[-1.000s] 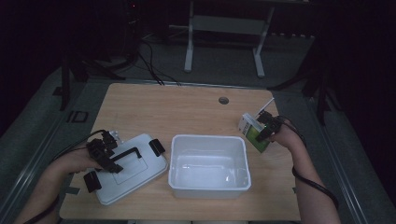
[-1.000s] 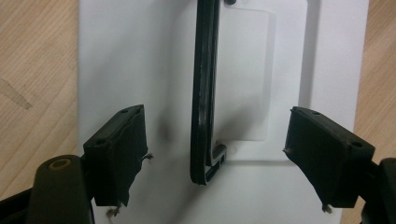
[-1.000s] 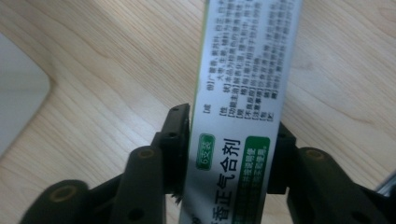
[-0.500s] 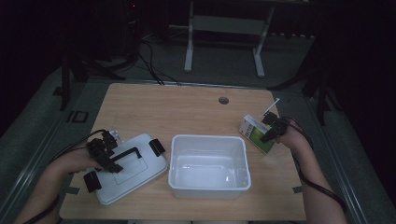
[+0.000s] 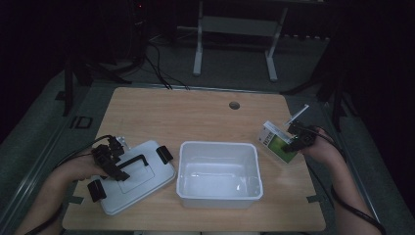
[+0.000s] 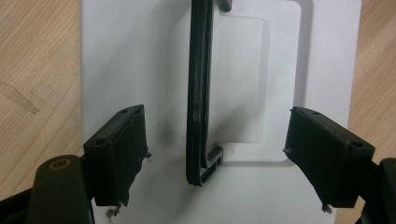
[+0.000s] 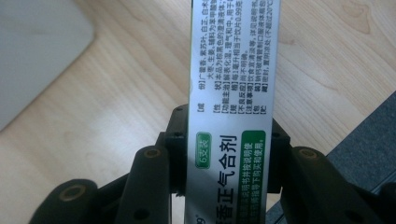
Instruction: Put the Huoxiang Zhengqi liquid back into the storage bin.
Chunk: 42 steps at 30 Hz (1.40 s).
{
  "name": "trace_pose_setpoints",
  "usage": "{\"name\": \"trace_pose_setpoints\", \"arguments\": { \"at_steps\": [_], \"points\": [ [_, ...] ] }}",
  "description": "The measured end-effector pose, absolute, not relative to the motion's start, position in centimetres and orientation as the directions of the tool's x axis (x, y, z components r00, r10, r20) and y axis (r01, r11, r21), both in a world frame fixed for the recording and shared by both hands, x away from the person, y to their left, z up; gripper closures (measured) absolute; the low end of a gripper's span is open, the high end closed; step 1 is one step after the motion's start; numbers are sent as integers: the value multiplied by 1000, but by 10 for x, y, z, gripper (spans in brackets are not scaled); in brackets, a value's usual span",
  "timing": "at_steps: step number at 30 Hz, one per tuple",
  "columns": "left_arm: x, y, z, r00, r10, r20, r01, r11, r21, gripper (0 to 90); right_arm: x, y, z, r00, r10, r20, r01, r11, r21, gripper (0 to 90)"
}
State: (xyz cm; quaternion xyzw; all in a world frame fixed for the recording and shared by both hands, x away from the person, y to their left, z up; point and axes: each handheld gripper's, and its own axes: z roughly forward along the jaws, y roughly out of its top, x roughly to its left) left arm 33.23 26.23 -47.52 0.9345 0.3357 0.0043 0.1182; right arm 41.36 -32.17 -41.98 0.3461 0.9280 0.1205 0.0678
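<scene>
Two grippers are working at the wooden table point(image 5: 205, 115), with the open white bin point(image 5: 219, 174) taken as the landmark. Left gripper point(image 5: 115, 164) is hovering over the white lid point(image 5: 142, 183), which is lying flat on the table just to the left of the bin, one corner close to the bin wall. In the left gripper view, the jaws are standing wide apart, one on each side of the lid's black handle point(image 6: 198, 93); the pads are touching neither the handle nor each other, so nothing is being gripped. The handle is lying folded down against the lid's recessed centre panel.

Right gripper point(image 5: 296, 139) is holding a small white-and-green box point(image 5: 276, 144) to the right of the bin, near the bin's far right corner and apart from its wall. In the right gripper view, the jaws are pressing on the two long sides of the box point(image 7: 231, 116), which is printed with Chinese text and green labels and is sticking out ahead of the pads over the table surface. In the high view the box is sitting tilted, its pale end pointing toward the bin. Whether its lower edge is touching the table cannot be told.

The bin is standing empty between the two hands.
</scene>
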Motion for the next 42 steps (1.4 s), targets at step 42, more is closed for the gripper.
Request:
{"name": "trace_pose_setpoints", "arguments": {
  "at_steps": [42],
  "points": [
    [328, 259, -472, 783, 618, -71, 618, -759, 204, 209, 327, -246, -318, -931, 350, -101, 284, 871, 401, 647]
  ]
}}
